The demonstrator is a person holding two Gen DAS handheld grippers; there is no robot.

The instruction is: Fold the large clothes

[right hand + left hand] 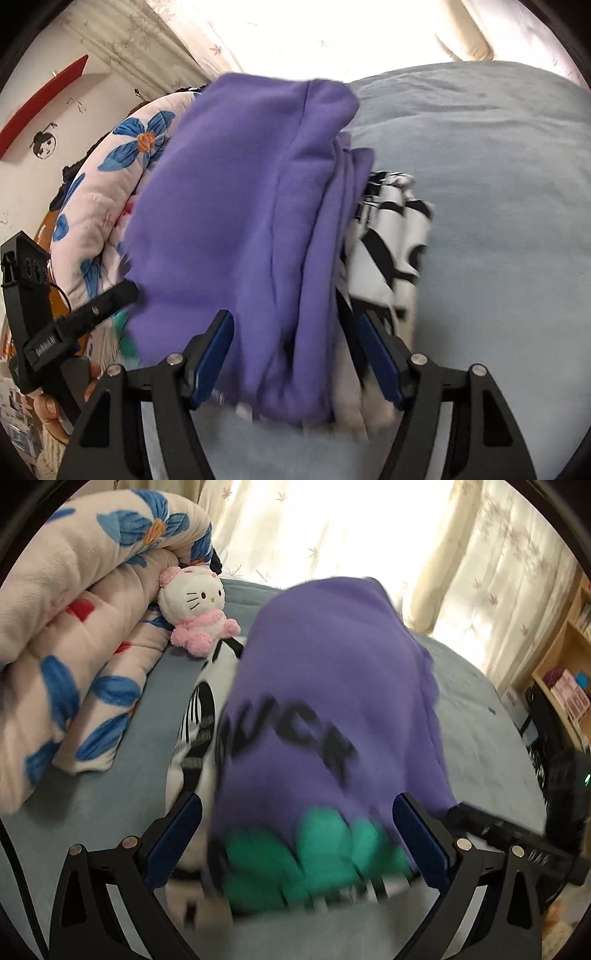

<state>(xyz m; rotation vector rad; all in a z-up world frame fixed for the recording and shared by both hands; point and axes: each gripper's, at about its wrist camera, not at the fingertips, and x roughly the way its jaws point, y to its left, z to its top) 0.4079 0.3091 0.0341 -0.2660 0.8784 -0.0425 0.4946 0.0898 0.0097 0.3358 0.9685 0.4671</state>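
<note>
On the grey-blue bed (110,801), a purple sweatshirt (325,686) lies folded into a thick bundle on top of a black-and-white garment (199,720). Both grippers sit at the near edge of the bundle, one at each side, a placing that suits lifting or shifting the stack as one piece, so the fold looks nearly done. The left gripper (297,832) has its jaws wide apart, with the printed end of the sweatshirt, black letters and a green patch, between them. The right gripper (295,347) is likewise spread, its blue pads flanking the layered edge. Neither pad visibly presses the cloth, and motion blur hides any contact, so both read as open rather than clamped.

Only the left wrist view shows the print, a cat plush toy (195,609) propped against the flowered quilt (74,627), the curtains (480,554) and a bookshelf (565,672) at far right. It also catches part of the other gripper's body at the sweatshirt's right side.

Only the right wrist view shows the stacked folds of the sweatshirt (236,221) edge on, the striped garment (391,236) jutting out beneath on the right, a red wall shelf (44,99), and the person's hand (48,406) holding the left tool.
</note>
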